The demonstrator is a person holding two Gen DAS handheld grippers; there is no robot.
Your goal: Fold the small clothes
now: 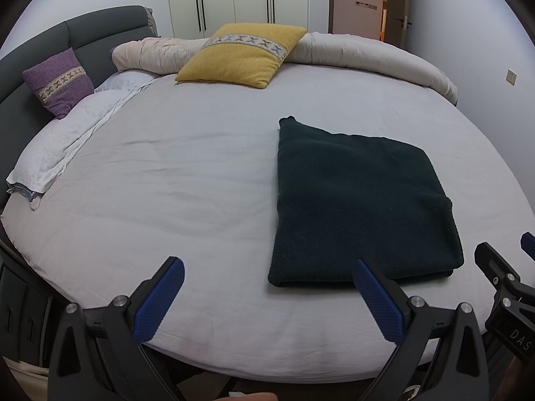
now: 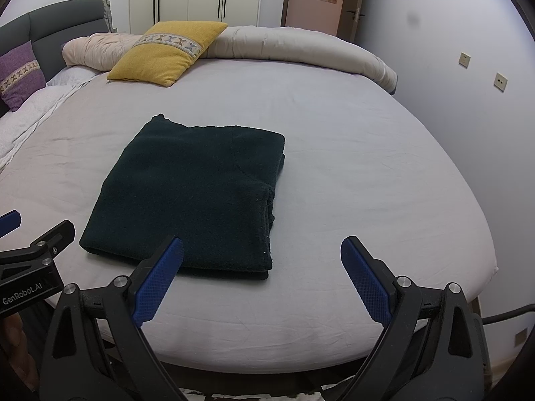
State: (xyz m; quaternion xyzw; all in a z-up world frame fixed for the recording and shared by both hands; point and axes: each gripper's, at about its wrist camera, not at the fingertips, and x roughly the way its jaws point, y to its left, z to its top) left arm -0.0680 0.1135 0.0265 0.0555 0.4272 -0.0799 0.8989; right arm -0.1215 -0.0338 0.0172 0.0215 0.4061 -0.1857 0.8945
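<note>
Here one folded dark garment (image 2: 194, 197) lies on the bed (image 2: 367, 183), both grippers' jaws spread wide, empty.

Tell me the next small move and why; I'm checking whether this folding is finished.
Probably none beyond backing away: the dark green folded garment lies as a neat stacked rectangle on the bed sheet, and both the left hand-held gripper and right hand-held gripper are open, holding nothing.

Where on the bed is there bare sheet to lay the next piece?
Widest bare sheet lies between the folded dark green knit garment and the white pillow on the left. A second patch runs from the garment to the bed's right edge. The far side is crowded: yellow cushion, rolled beige duvet.
</note>
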